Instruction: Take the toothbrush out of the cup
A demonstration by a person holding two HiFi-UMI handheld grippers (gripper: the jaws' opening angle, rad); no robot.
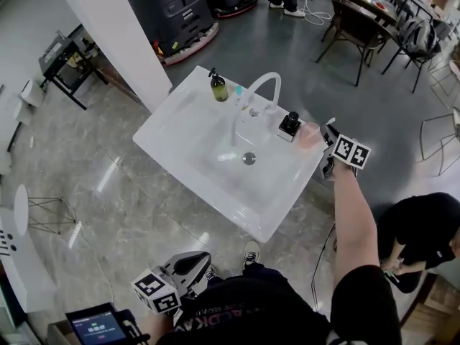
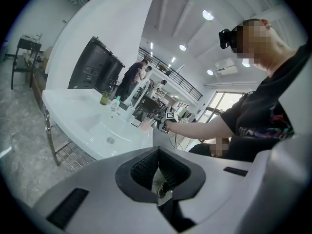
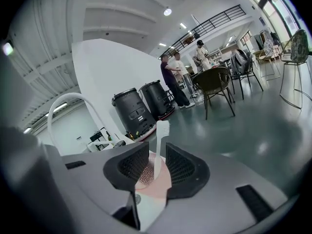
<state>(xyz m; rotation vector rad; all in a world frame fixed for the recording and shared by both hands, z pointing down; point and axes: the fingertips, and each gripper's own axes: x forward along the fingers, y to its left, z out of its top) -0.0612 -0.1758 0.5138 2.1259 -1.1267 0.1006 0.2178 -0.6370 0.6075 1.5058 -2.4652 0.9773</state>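
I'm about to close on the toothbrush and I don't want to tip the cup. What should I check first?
1. Toothbrush between the right gripper fingers: ok, it stands upright in the gap.
2. Fingers clear of the handle: ok, they are apart with space on both sides.
3. Cup seated firmly: cannot tell. It sits at the right edge of the sink.
4. Left gripper ready to steady the cup: not ok. It is low, away from the sink, with its fingers shut on nothing.
5. Path upward: ok. Nothing is above the bristles, and the faucet arches off to the side.
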